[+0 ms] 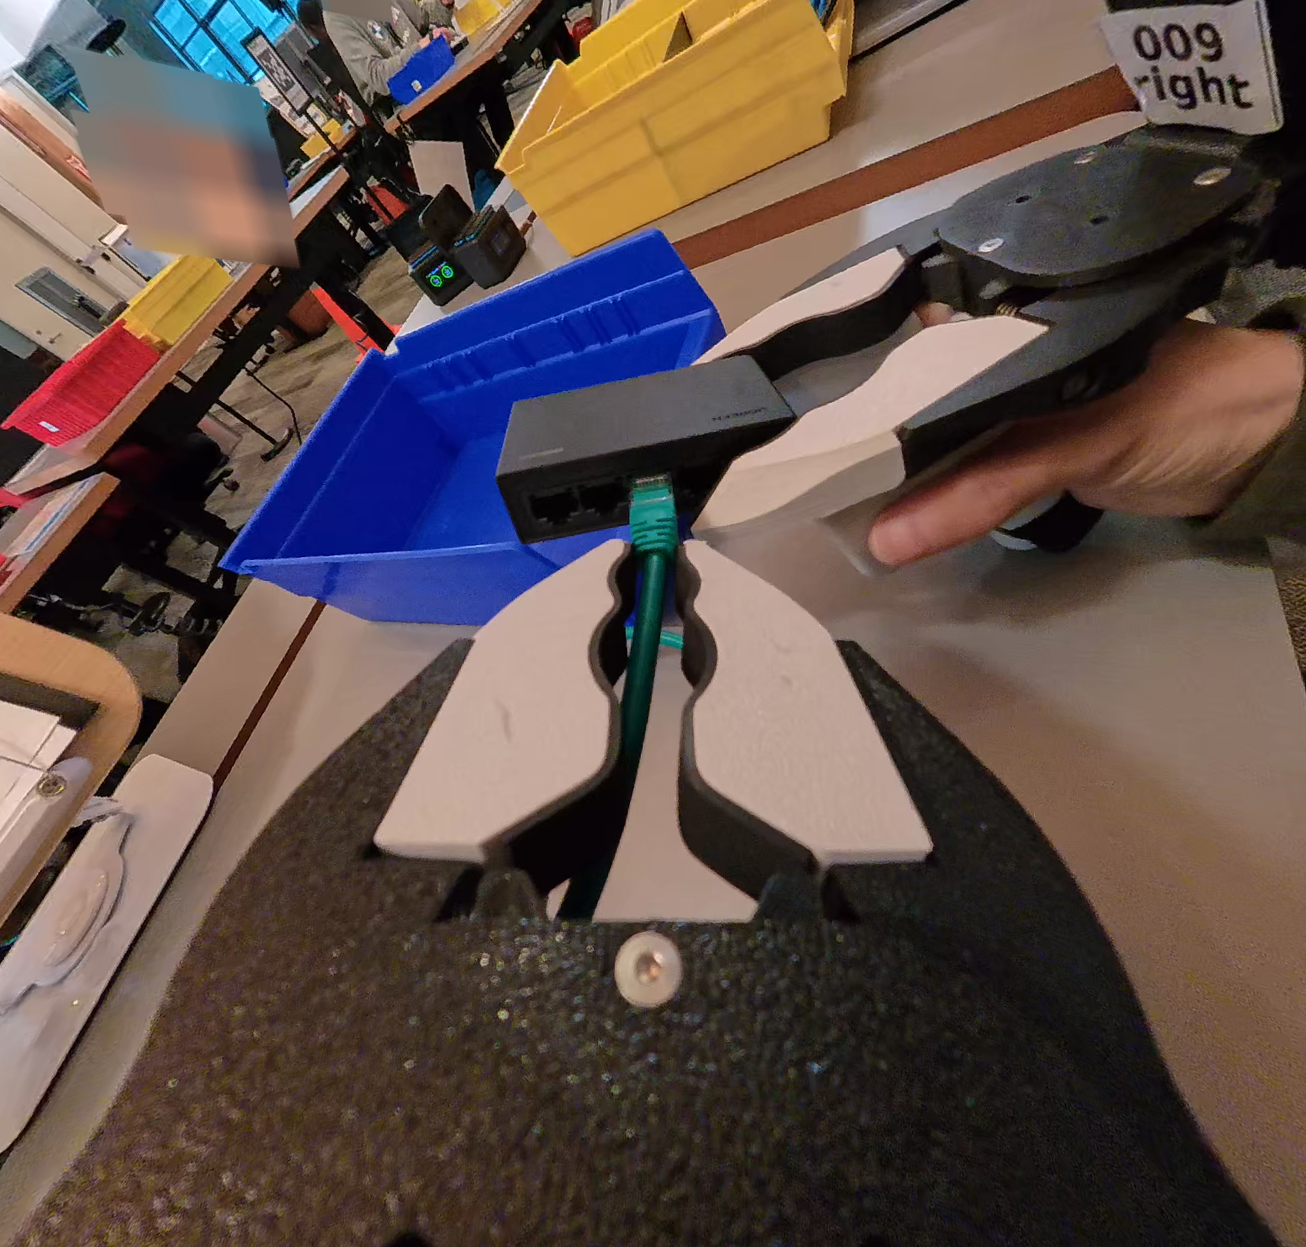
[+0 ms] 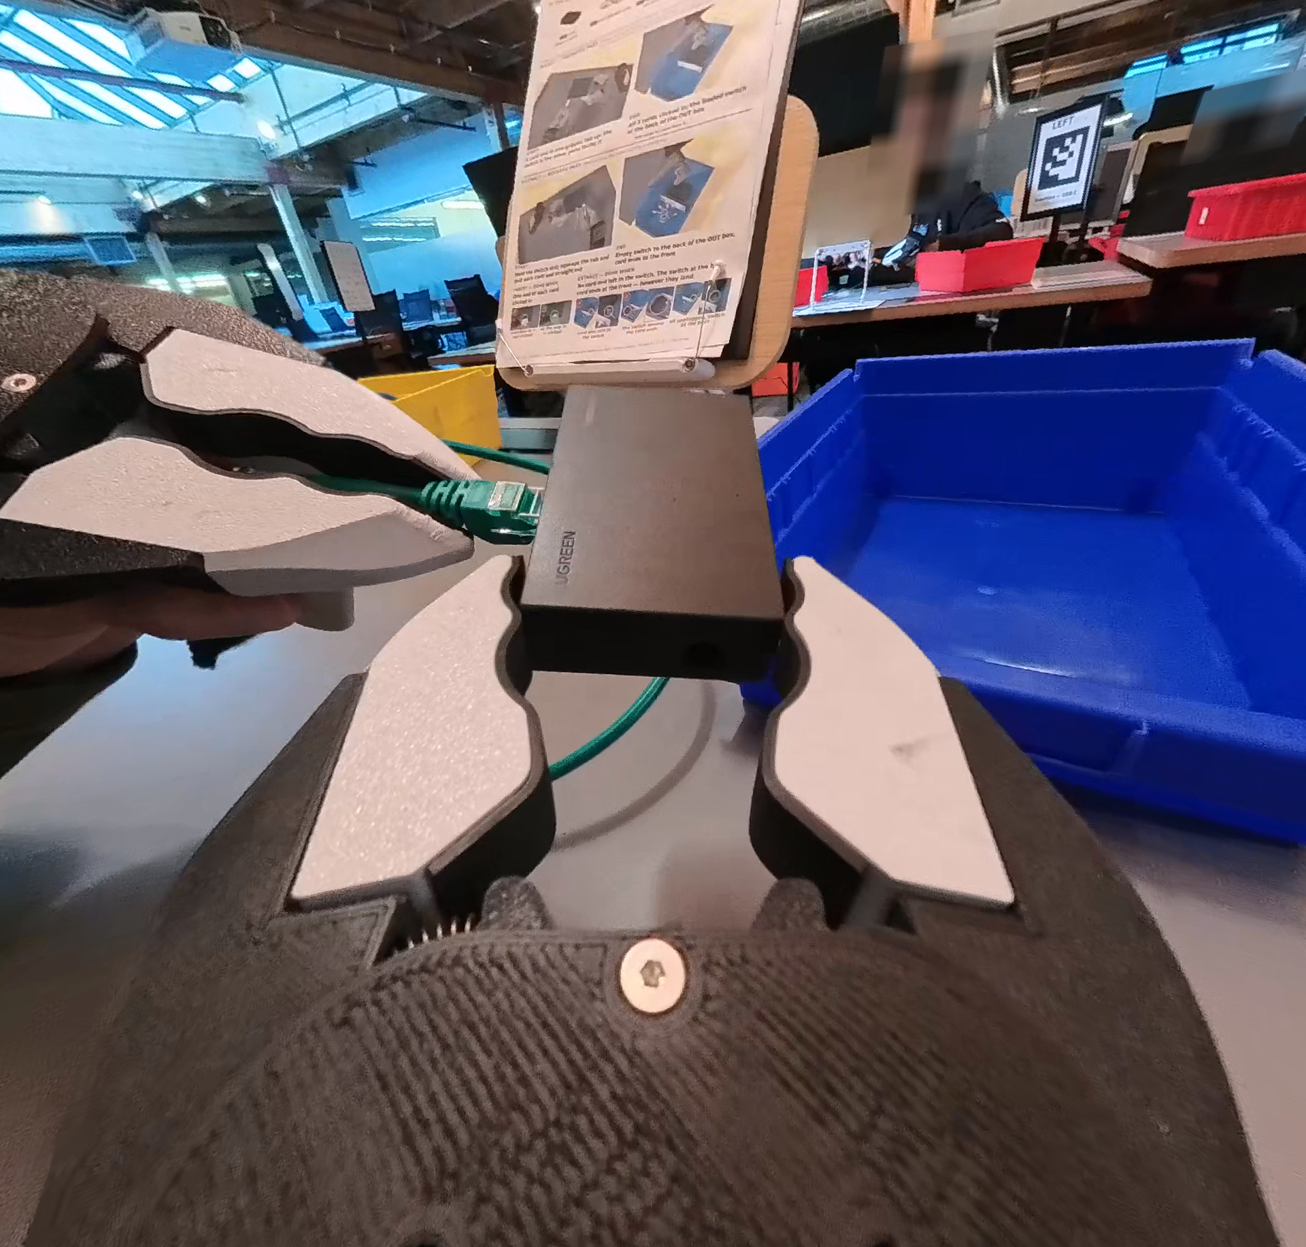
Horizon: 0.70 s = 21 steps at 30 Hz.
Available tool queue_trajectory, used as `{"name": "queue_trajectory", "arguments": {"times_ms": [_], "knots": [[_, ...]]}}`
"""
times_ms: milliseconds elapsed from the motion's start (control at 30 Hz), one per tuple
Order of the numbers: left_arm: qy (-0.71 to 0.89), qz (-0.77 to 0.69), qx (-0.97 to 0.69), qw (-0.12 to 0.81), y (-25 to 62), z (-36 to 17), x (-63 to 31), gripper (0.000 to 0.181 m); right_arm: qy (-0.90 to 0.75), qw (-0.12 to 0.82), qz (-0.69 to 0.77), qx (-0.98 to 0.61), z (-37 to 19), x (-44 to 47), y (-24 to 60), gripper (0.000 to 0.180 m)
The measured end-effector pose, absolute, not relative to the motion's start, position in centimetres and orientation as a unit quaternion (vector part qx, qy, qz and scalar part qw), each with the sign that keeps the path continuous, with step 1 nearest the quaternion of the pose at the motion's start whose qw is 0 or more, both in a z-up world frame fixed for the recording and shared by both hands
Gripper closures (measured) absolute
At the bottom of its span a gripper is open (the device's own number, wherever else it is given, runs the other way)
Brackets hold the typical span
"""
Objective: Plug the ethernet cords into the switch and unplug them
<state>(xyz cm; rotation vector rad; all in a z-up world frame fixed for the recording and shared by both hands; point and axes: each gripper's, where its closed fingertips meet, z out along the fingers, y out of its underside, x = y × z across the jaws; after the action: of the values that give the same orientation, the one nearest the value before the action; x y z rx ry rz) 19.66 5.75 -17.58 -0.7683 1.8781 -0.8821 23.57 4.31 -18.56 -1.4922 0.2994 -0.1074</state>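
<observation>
Grey bench [image 1: 1060, 718], blue bin [image 1: 396, 506] beyond fingers: right gripper [image 2: 646, 619] clamps switch [image 2: 654, 527]; left gripper [image 1: 654, 556] pinches green cord [image 1: 646, 633], plug at port, seating unclear; other ports empty.

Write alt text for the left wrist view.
The left gripper pinches a green cord whose plug meets a port of the black switch, held from the right by the right gripper. A blue bin and a yellow bin stand behind on the table.
</observation>
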Motion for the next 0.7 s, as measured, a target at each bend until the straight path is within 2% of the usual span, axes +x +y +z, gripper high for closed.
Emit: {"name": "queue_trajectory", "arguments": {"times_ms": [700], "knots": [[0.731, -0.375, -0.334, 0.462, 5.66, -17.03, 19.48, 0.172, 0.127, 0.738, -0.047, -0.661, -18.04, 22.95, 4.28, 0.115]]}}
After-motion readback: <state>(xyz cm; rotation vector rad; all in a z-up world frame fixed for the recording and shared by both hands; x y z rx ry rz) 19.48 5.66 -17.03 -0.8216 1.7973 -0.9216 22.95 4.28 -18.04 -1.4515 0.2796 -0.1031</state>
